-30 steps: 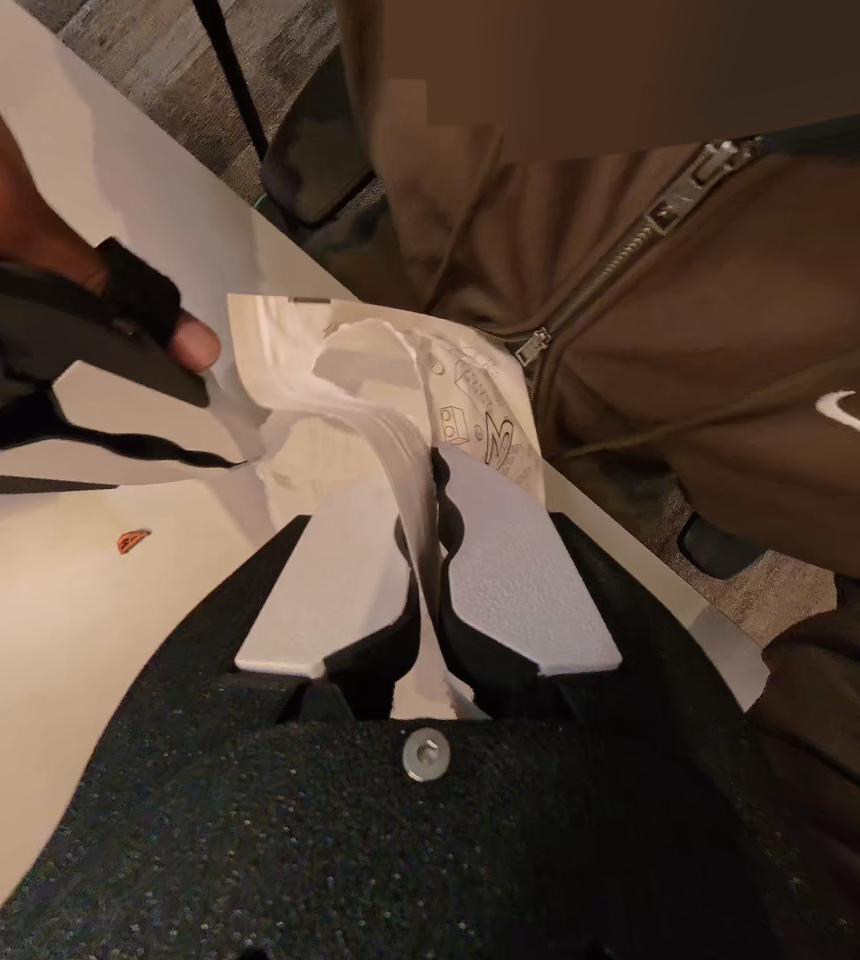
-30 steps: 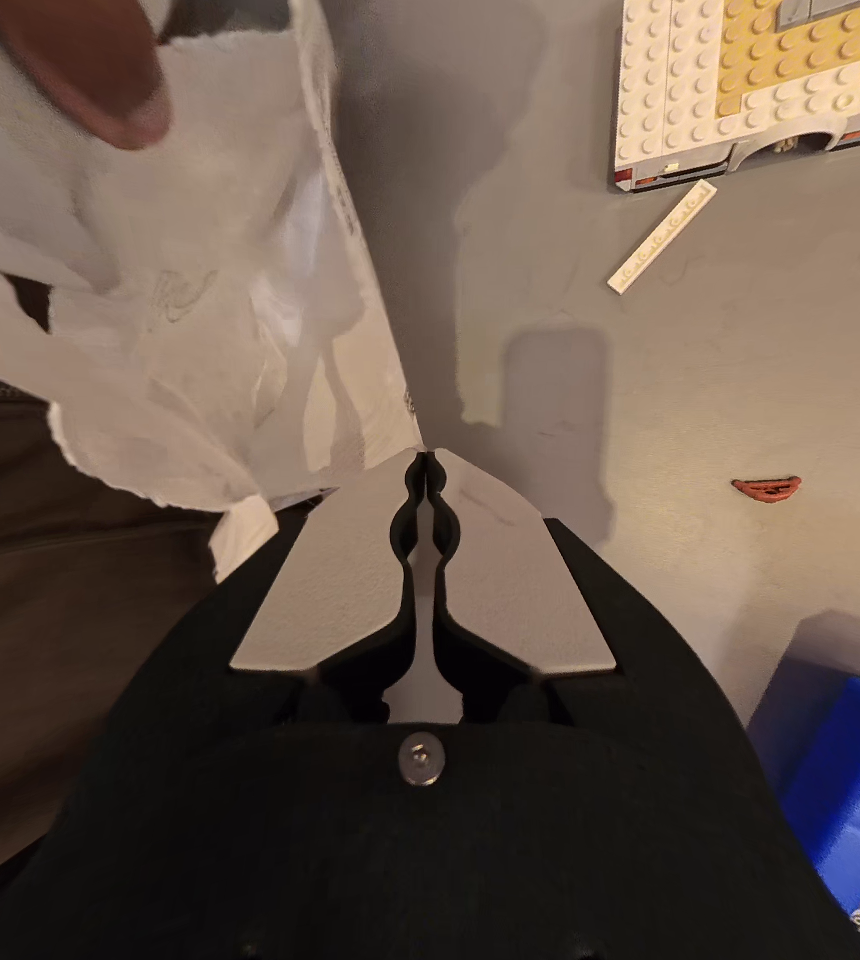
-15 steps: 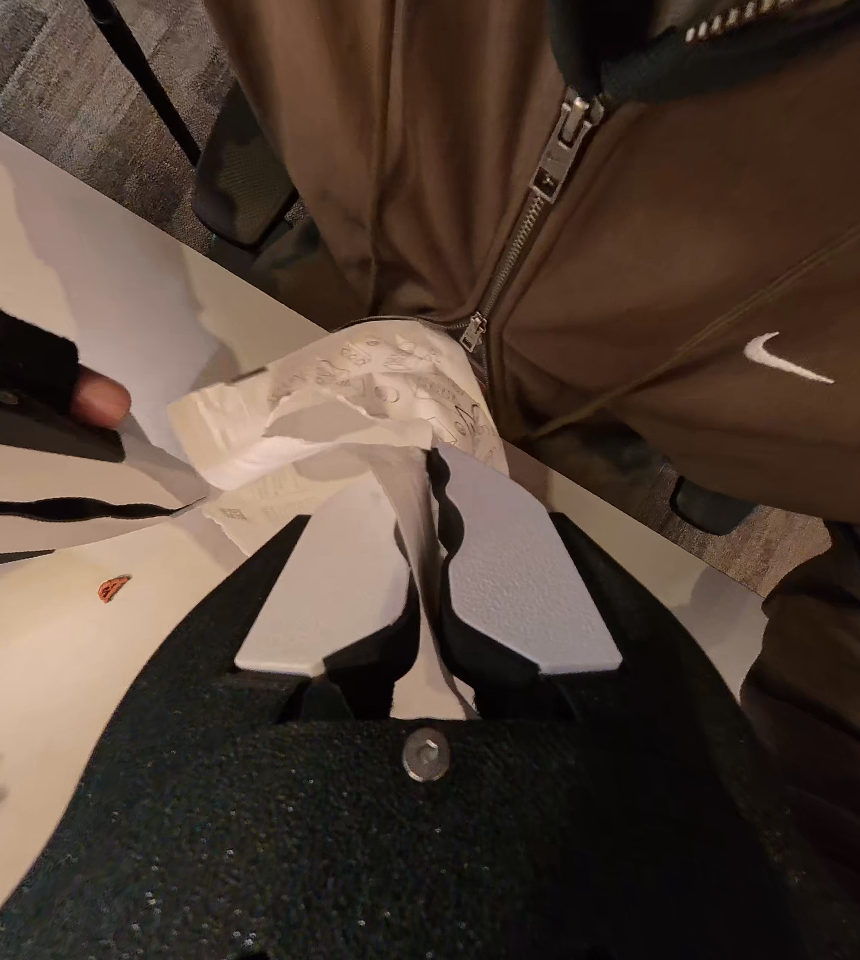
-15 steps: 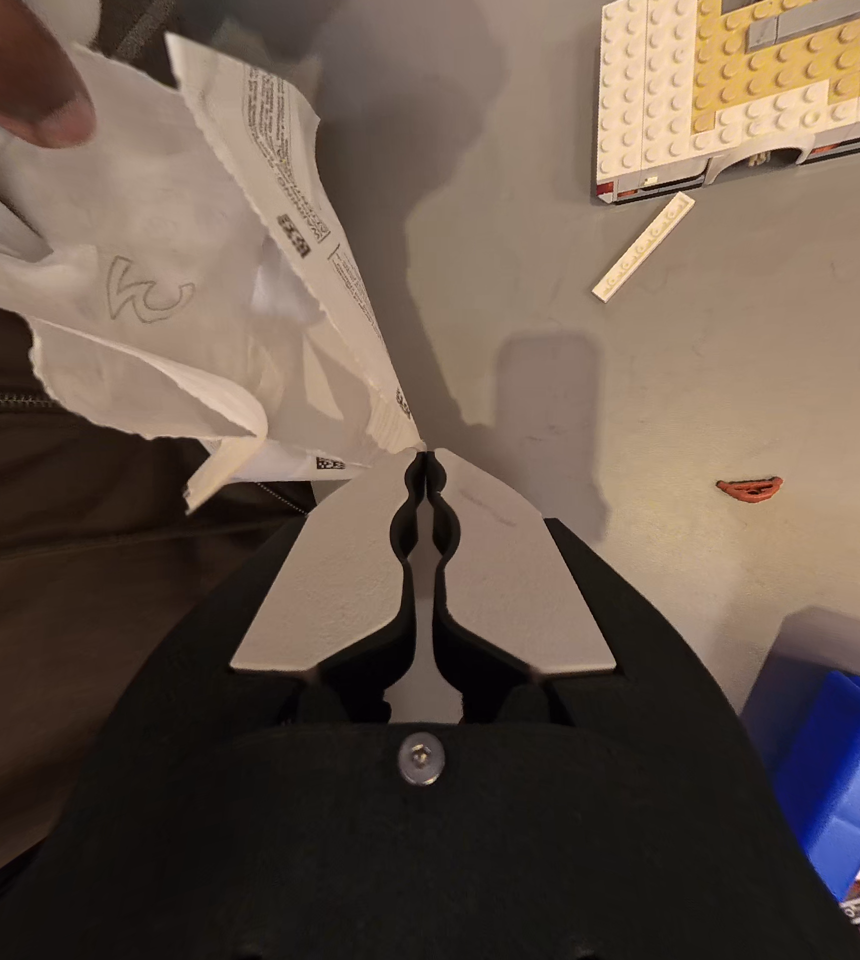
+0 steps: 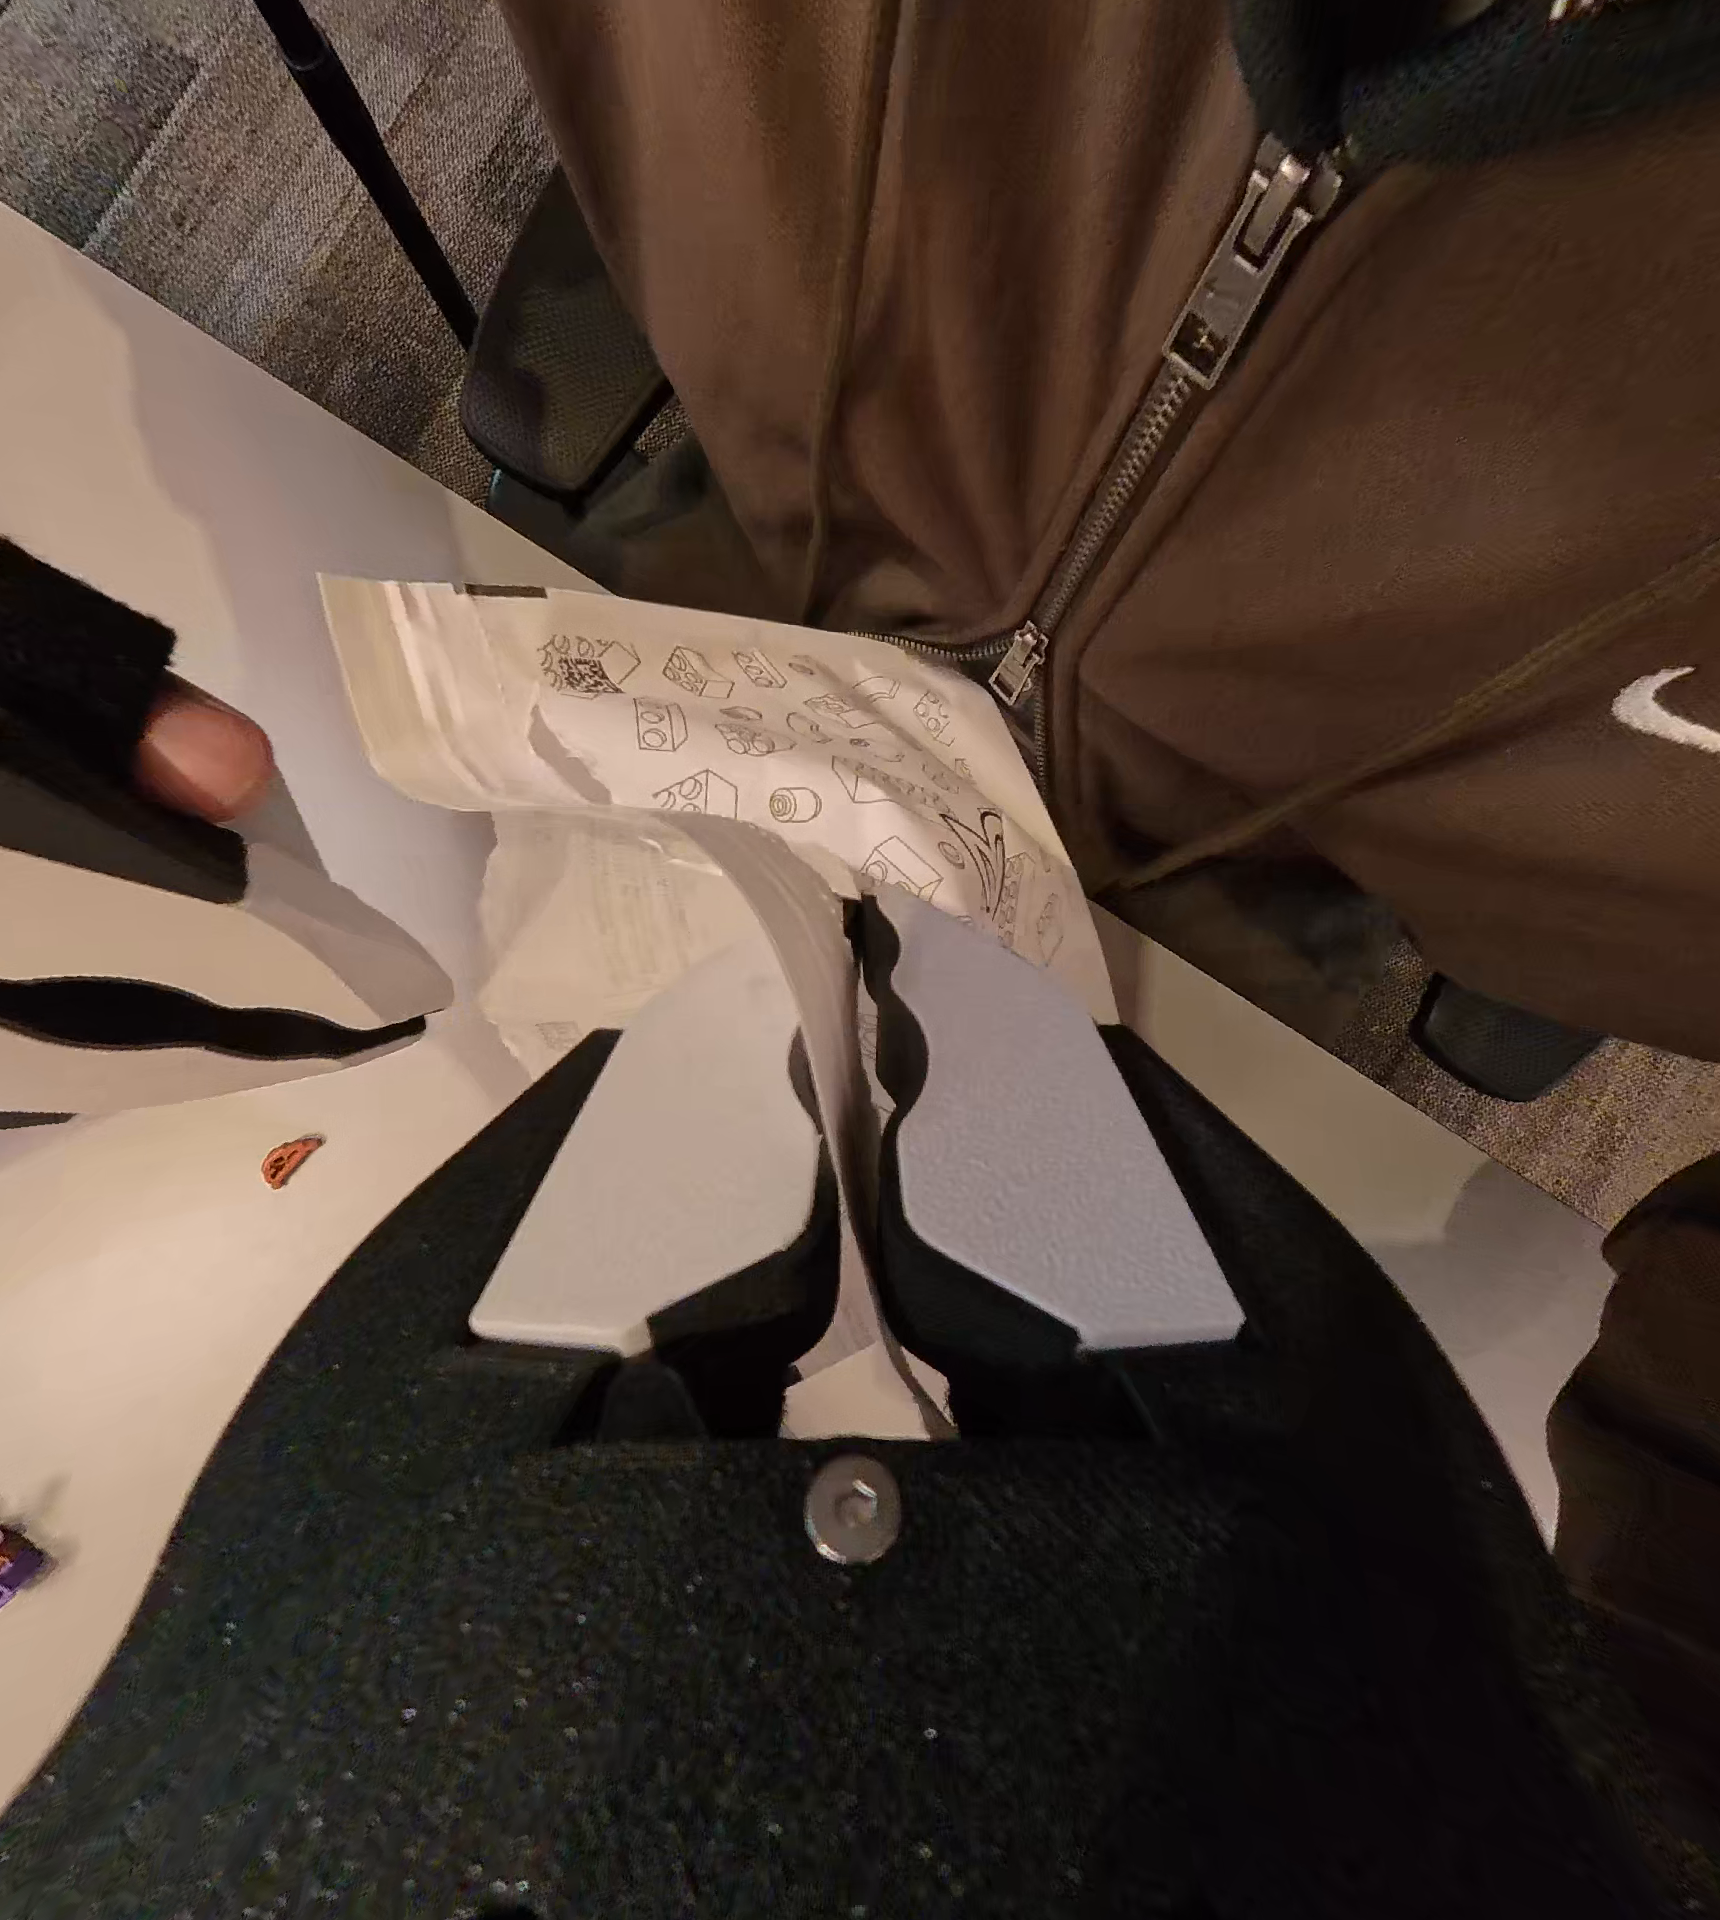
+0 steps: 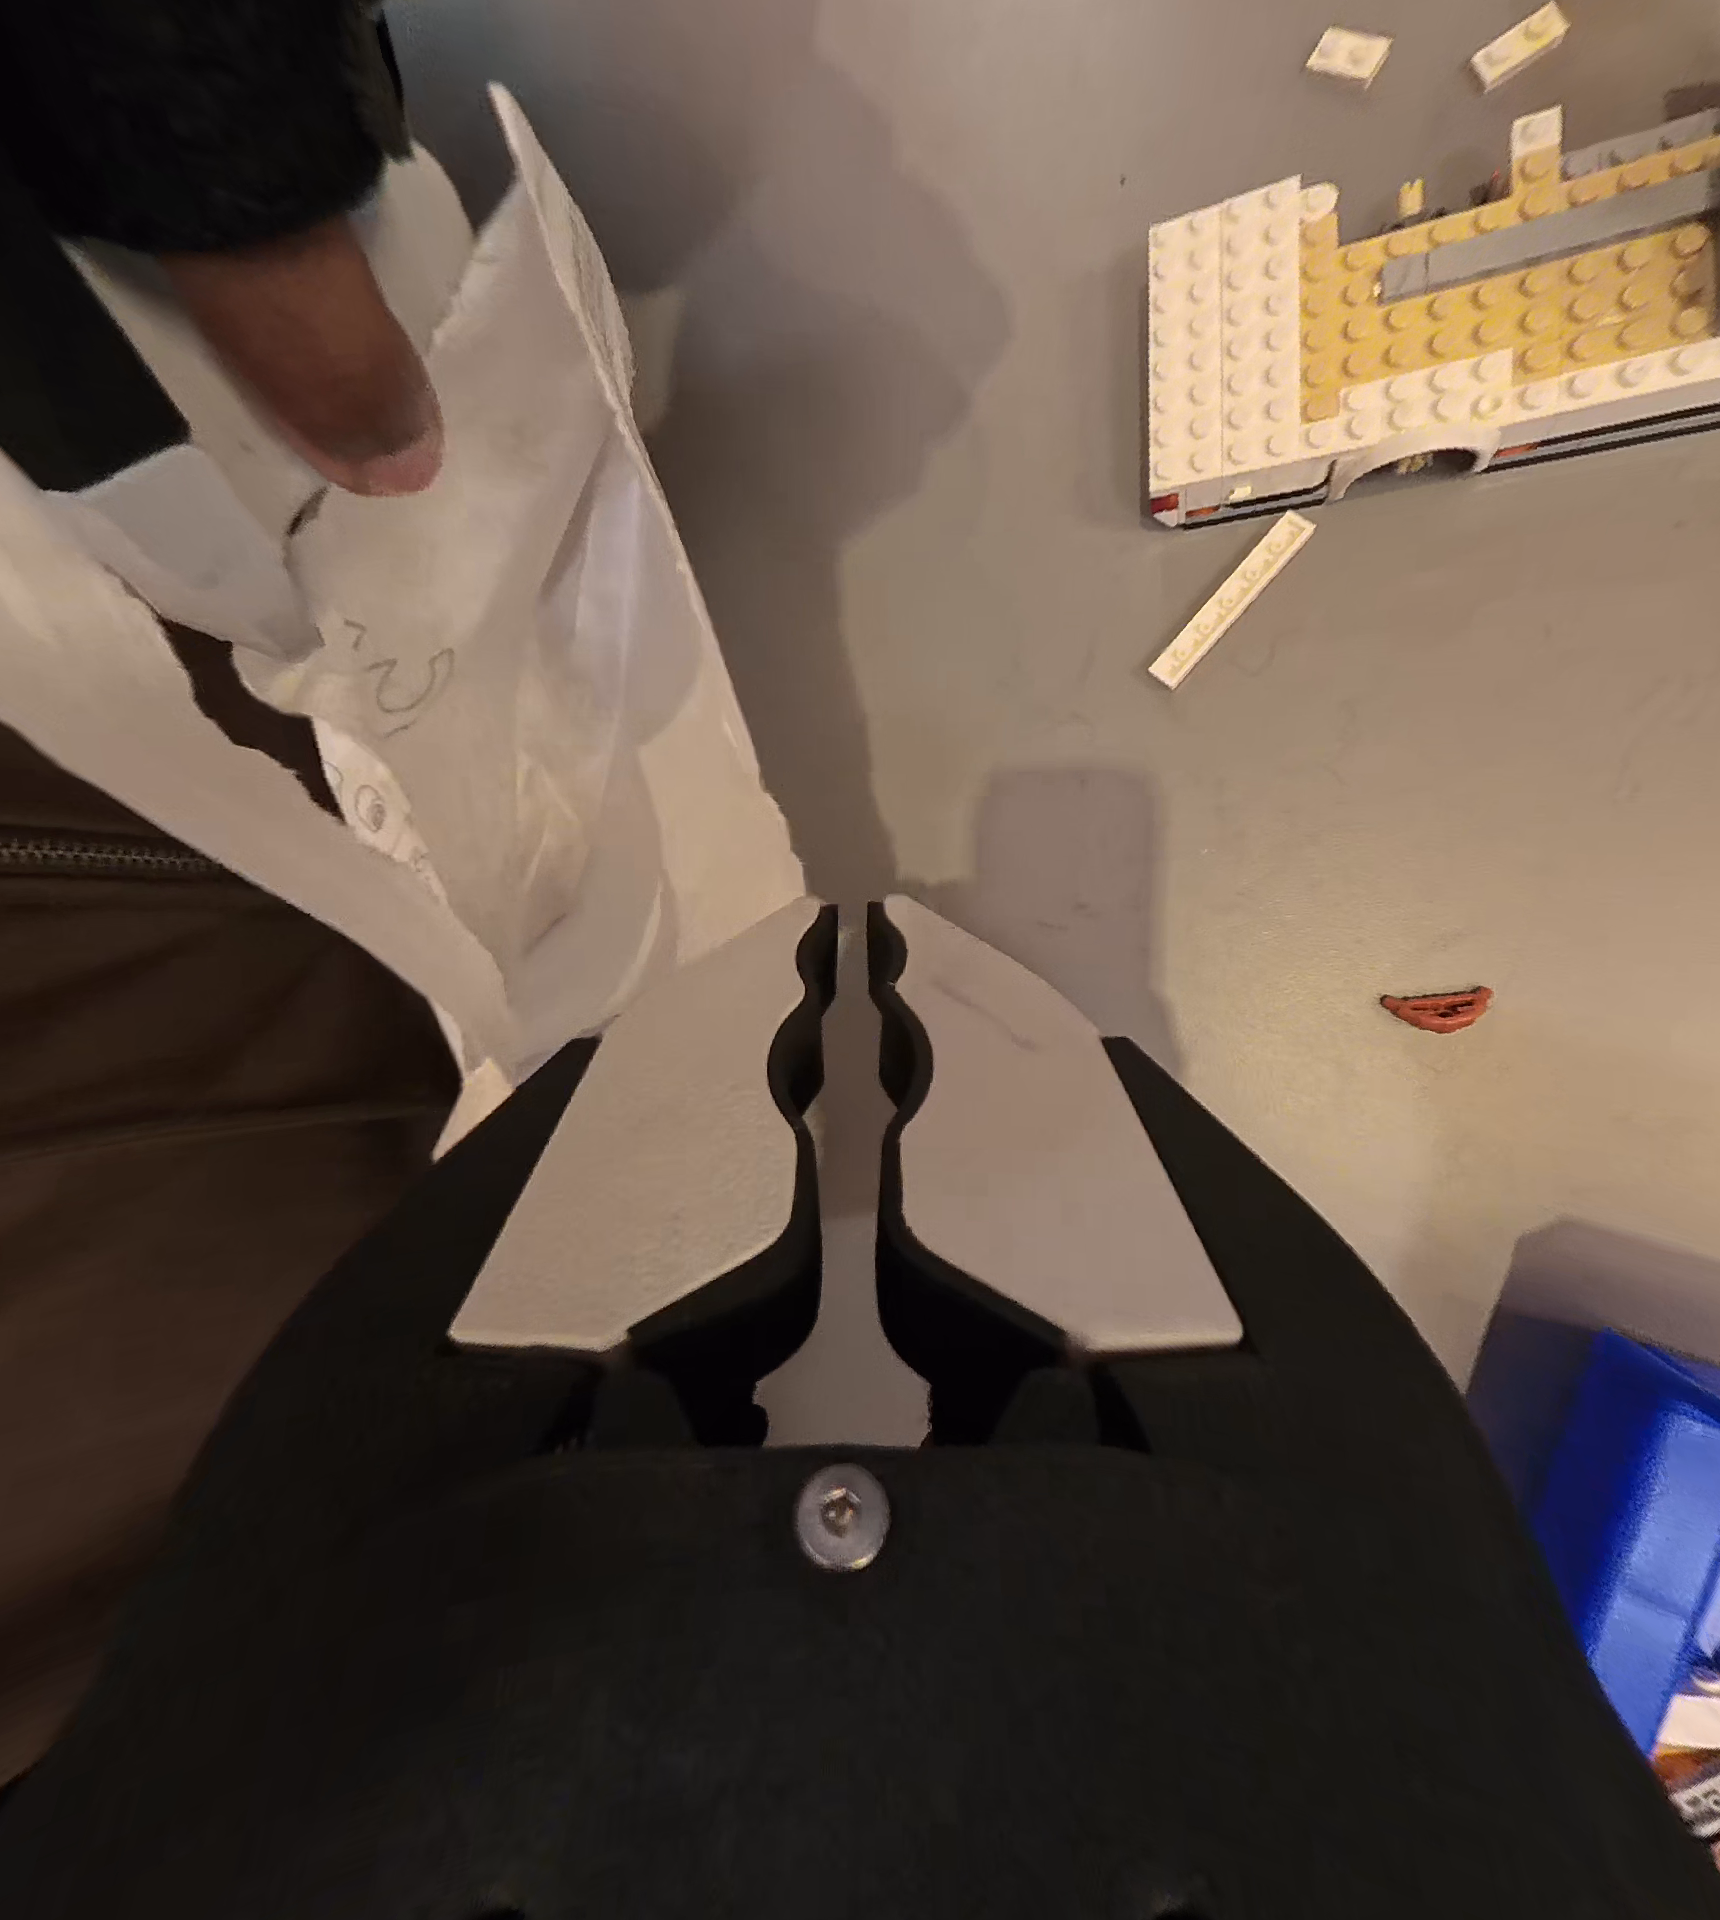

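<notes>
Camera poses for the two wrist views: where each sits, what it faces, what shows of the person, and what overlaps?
Left wrist view: on the left hand-held gripper, facing the person's brown zip jacket across the table edge; its fingers clamp a torn white paper bag; a thumb shows.
Right wrist view: on the right hand-held gripper, looking down at the grey table and a brick build; jaws slightly apart, nothing between; a fingertip shows.
Shared: bag, orange piece.

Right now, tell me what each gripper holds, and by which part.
Left gripper: white paper bag, pinched at its torn flap. Right gripper: slightly open, holding nothing.
</notes>
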### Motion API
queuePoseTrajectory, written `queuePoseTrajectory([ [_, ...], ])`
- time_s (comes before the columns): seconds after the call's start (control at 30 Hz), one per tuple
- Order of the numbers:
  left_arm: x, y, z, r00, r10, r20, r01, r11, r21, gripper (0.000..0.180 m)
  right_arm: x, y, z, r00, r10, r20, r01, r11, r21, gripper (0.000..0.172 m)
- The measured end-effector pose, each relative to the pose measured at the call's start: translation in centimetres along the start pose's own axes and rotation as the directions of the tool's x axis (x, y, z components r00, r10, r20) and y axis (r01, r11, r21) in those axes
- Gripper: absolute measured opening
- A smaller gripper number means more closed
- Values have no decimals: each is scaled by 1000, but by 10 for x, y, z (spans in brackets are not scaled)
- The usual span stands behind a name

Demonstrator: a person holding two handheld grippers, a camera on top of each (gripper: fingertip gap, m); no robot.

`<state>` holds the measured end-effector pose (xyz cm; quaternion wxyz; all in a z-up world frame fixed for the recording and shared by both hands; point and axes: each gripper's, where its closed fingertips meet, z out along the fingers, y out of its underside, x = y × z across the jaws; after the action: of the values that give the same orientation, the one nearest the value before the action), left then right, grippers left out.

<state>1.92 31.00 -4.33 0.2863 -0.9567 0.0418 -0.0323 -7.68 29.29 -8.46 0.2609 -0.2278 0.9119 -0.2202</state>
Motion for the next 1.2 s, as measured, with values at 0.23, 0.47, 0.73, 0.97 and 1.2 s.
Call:
queuePoseTrajectory([
  [0.23, -7, 1, 2, 1000, 10, 15, -10, 1000, 1, 0, 11, 4, -34, 991, 47, -123, -34, 994, 101, 13],
  [0.47, -11, 4, 3, 1000, 11, 26, -12, 1000, 6, 0, 116, 131, -165, 667, 393, -633, -328, 918, 223, 30],
  [0.73, -14, 3, 7, 999, 25, 25, -25, 1000, 6, 0, 170, 224, -221, 482, 662, -574, -563, 736, 376, 58],
  [0.97, -13, 4, 9, 999, 0, 35, 0, 1000, -7, 0, 208, 214, -198, 538, 720, -437, -676, 679, 287, 70],
  [1.2, -14, 7, 8, 998, -2, 56, 2, 1000, 4, 0, 218, 236, -195, 464, 764, -448, -762, 602, 237, 23],
])
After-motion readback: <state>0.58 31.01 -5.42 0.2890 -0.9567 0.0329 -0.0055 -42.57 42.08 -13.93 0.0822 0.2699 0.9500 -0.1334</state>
